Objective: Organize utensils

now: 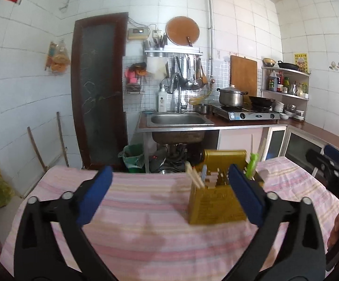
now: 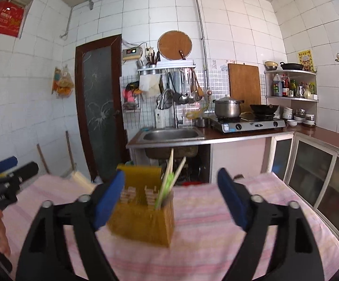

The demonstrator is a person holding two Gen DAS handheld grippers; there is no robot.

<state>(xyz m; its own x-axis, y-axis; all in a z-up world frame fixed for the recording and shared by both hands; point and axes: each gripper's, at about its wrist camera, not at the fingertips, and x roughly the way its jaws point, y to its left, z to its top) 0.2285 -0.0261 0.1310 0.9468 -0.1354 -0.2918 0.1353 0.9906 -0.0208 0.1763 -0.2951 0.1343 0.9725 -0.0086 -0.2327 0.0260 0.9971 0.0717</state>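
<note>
One yellow-brown utensil holder point(image 2: 143, 213) stands on a table under a pink striped cloth point(image 1: 146, 222), a boxy, slotted block with a taller back panel; its face carries faint print that blur makes unreadable. In the right wrist view two pale chopsticks point(image 2: 170, 171) lean out of its right-hand compartment toward one o'clock, with one bright green plastic piece point(image 2: 167, 182) beside them. The left wrist view shows more pale wooden sticks point(image 1: 194, 175) and a blue-grey handle point(image 1: 203, 171) in the left slots, though I cannot count them surely. Two grippers are in play, each with black arms and two blue padded fingers. The left gripper point(image 1: 169, 194) is spread wide and holds nothing — the holder sits at its three o'clock, against the right pad. The right gripper point(image 2: 171, 201) is likewise spread and empty, with the holder at nine o'clock by its left pad.
</note>
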